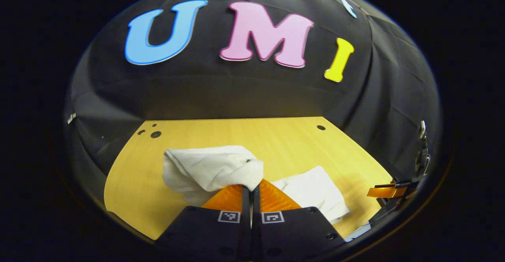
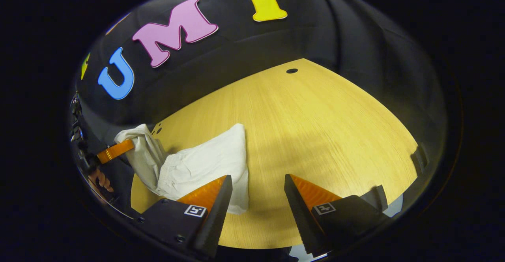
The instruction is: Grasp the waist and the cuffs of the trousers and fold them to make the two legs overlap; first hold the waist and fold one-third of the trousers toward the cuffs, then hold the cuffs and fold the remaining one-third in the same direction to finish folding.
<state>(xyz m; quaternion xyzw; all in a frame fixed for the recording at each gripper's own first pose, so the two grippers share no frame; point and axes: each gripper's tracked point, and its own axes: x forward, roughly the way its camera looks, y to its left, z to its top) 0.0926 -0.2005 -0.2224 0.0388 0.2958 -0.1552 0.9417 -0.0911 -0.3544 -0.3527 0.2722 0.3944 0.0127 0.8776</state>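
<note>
Trousers: one white pair (image 1: 213,169) lay bunched on the table; part of the cloth was lifted into a rolled fold, the rest (image 2: 205,161) lay flat on the wood.
Left gripper (image 1: 251,187): its two fingers were pressed together on a corner of the lifted fold — cloth pinched between them; in the right gripper view it (image 2: 116,150) appeared at the far left edge, holding the raised end of the trousers above the table.
Right gripper (image 2: 256,183): its two fingers stood wide apart and held nothing; one finger overlapped the near edge of the flat cloth in the picture, the other stood over bare wood — contact could not be told.
Table (image 2: 315,128): one light wooden top; several small dark holes near its far edge.
Hand (image 2: 101,180): one, partly seen below the left gripper.
</note>
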